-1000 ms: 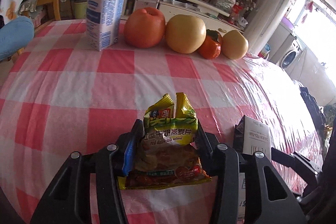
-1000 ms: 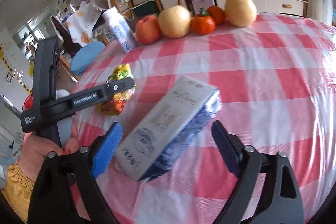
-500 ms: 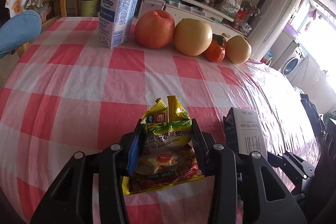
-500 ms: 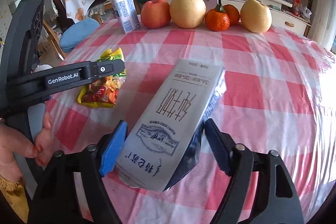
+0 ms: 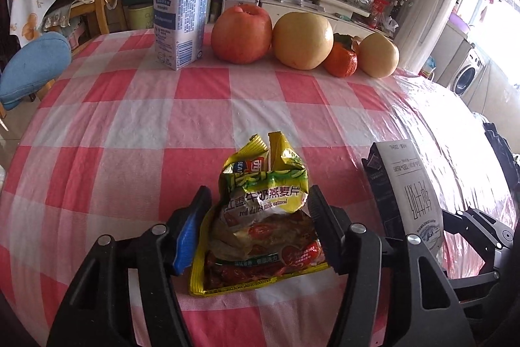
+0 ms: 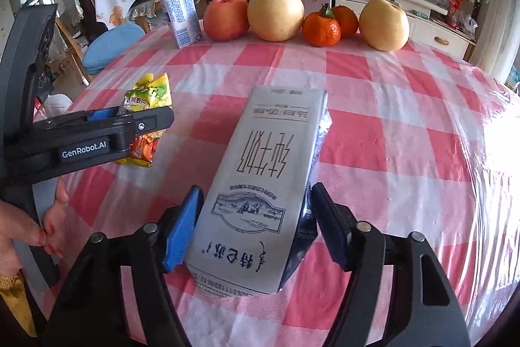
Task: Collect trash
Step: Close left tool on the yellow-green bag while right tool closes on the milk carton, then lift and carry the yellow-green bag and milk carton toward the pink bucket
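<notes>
A crumpled yellow oatmeal wrapper (image 5: pixel 263 217) lies on the checked tablecloth between the fingers of my left gripper (image 5: pixel 258 204), which is shut on it. It also shows in the right wrist view (image 6: pixel 146 106), clamped by the left gripper (image 6: pixel 130 132). A grey milk carton (image 6: pixel 260 184) lies flat on the cloth between the fingers of my right gripper (image 6: pixel 256 210), which is shut on its near end. The carton also shows at the right of the left wrist view (image 5: pixel 409 194).
At the table's far edge stand a white milk bottle (image 5: pixel 180 12), a red apple (image 5: pixel 242 34), two yellow pears (image 5: pixel 302 41) and tangerines (image 5: pixel 339 60). A blue chair cushion (image 5: pixel 32 67) is to the left. The pink checked tablecloth (image 5: pixel 130 126) covers the round table.
Both grippers have come closer around their items: the left on the wrapper, the right further onto the carton's near end. Both views have shifted towards the fruit.
</notes>
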Available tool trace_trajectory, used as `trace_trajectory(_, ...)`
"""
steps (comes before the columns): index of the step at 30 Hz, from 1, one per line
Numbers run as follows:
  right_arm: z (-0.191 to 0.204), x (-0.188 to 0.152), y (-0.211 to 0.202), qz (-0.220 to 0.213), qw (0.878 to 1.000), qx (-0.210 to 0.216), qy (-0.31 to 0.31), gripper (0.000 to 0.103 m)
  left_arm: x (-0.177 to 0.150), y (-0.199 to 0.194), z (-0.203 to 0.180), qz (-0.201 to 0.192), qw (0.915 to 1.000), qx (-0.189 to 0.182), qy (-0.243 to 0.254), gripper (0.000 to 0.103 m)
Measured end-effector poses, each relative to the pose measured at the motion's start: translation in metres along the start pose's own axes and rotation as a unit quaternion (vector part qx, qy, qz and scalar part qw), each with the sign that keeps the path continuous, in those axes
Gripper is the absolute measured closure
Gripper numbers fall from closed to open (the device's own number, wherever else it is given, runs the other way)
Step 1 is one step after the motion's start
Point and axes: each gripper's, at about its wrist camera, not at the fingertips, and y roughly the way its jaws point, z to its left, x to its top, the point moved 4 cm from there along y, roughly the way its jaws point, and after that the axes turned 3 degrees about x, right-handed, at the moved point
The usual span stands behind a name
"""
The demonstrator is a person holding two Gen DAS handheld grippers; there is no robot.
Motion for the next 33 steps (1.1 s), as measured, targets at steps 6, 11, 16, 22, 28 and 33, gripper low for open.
trace_trajectory(6, -0.003, -0.002, -0.002, -0.004, 1.0, 0.004, -0.001, 0.038, -0.006, -0.008, 0.002, -0.004, 1.0, -0.003, -0.003, 0.054)
trace_trajectory(11, -0.007, -0.003, -0.005, -0.011, 1.0, 0.006, 0.004, 0.038, -0.014, -0.018, 0.008, -0.006, 0.9998, -0.003, -0.016, 0.057)
trace_trajectory(16, -0.005, -0.002, -0.013, -0.022, 0.999, 0.022, 0.007, 0.038, -0.025, -0.029, 0.015, -0.011, 0.9993, -0.003, -0.036, 0.058)
trace_trajectory(22, 0.004, -0.001, -0.028, -0.042, 0.998, 0.043, 0.001, 0.038, -0.04, -0.046, 0.016, -0.017, 0.9989, -0.006, -0.043, 0.059)
trace_trajectory(28, 0.015, -0.004, -0.038, -0.049, 0.997, 0.059, -0.007, 0.038, -0.052, -0.062, 0.023, -0.021, 0.998, -0.01, -0.059, 0.06)
trace_trajectory(33, 0.022, -0.008, -0.041, -0.046, 0.996, 0.071, -0.006, 0.038, -0.062, -0.078, 0.029, -0.028, 0.9972, -0.013, -0.069, 0.06)
